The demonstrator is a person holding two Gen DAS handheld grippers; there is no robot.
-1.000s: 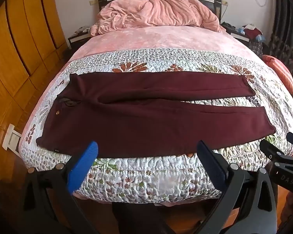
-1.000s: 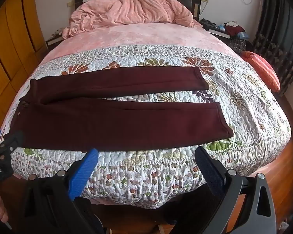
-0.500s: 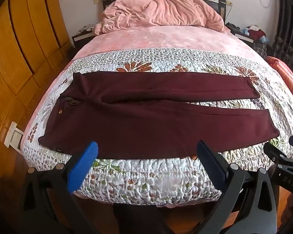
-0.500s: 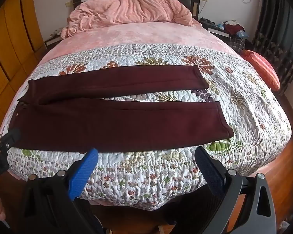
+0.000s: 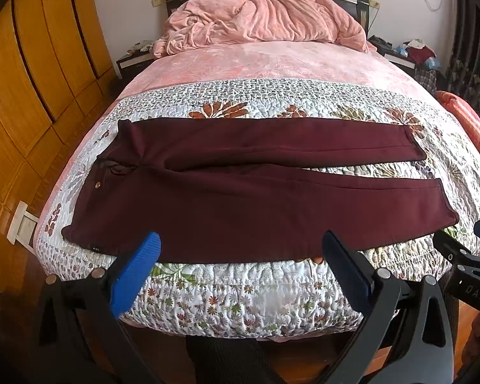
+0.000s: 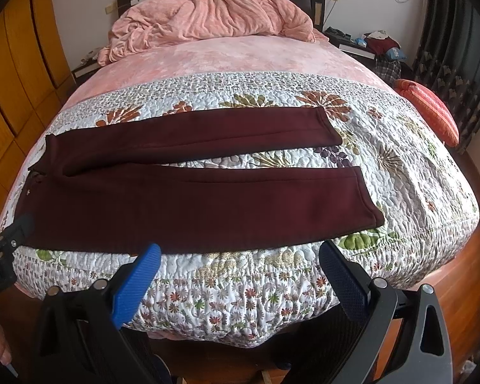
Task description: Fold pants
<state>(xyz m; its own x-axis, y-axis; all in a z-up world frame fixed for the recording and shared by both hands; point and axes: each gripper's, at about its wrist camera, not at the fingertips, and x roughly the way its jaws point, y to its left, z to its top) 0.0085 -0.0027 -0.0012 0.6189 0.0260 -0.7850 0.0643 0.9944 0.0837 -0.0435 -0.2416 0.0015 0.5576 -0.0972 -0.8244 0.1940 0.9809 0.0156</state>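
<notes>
Left wrist: maroon pants (image 5: 240, 198) flat, unfolded; left claw (image 5: 240, 249), right claw (image 6: 240, 256) apart.

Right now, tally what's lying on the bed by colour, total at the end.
Maroon: 1, the pants
Pink: 1, the crumpled blanket
Floral white: 1, the quilt
Total: 3
</notes>
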